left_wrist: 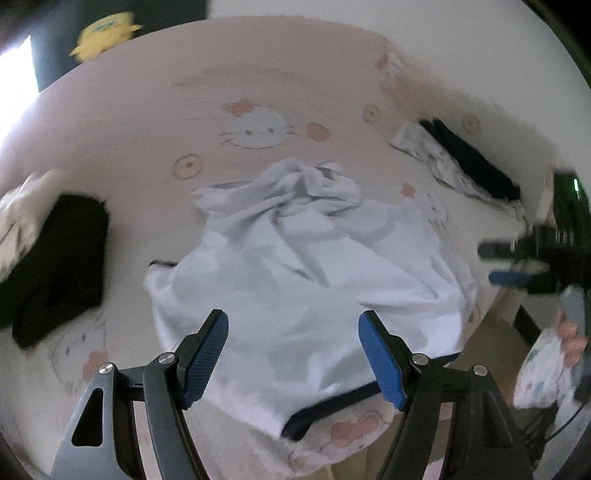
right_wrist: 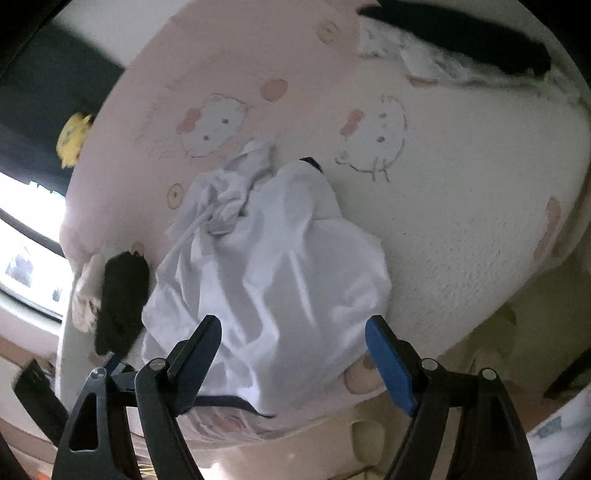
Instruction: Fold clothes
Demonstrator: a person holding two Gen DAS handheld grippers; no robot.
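Crumpled garment (left_wrist: 306, 266) mid-bed (left_wrist: 122, 122); folded pile (left_wrist: 55, 266) left.

You have one crumpled white garment (left_wrist: 306, 273) mid-blanket (left_wrist: 122, 122), one black garment (left_wrist: 55, 266) left of it, one black-and-patterned folded stack (left_wrist: 458, 158) right of it, one yellow plush (left_wrist: 105, 35) beyond, and two grippers.

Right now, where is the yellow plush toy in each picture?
Left wrist view: the yellow plush toy is at the top left, beyond the far edge of the pink blanket.
Right wrist view: the yellow plush toy is at the left edge, halfway up, beside the blanket.
Shared landmark: the crumpled white garment, in the middle of both.
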